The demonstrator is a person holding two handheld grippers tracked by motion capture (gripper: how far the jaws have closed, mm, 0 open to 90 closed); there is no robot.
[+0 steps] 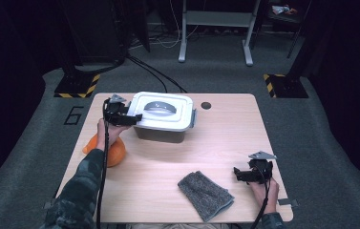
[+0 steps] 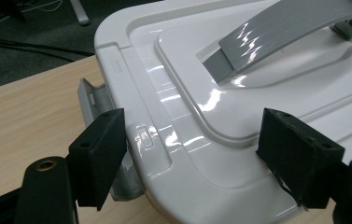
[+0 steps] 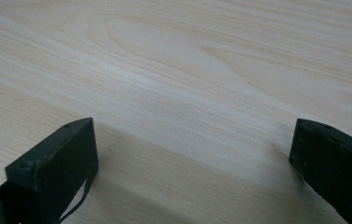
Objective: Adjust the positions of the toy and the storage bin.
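A white lidded box (image 1: pixel 163 117) with a grey handle (image 2: pixel 281 32) stands at the back left of the wooden table (image 1: pixel 225 138). My left gripper (image 1: pixel 134 117) reaches over the box's left end. Its jaws stand apart across the lid's edge (image 2: pixel 173 154): the left pad (image 2: pixel 100 154) lies beside the grey side latch (image 2: pixel 94 98), the right pad (image 2: pixel 299 154) over the lid top. I see neither pad pressing. My right gripper (image 1: pixel 238 174) rests low near the table's front right, open, with bare wood between its fingers (image 3: pixel 52 172).
A folded grey cloth (image 1: pixel 205 194) lies at the front middle. An orange object (image 1: pixel 114 151) sits under the left forearm by the table's left edge. A small dark hole (image 1: pixel 206 105) marks the back edge. Cables and stand legs lie on the floor behind.
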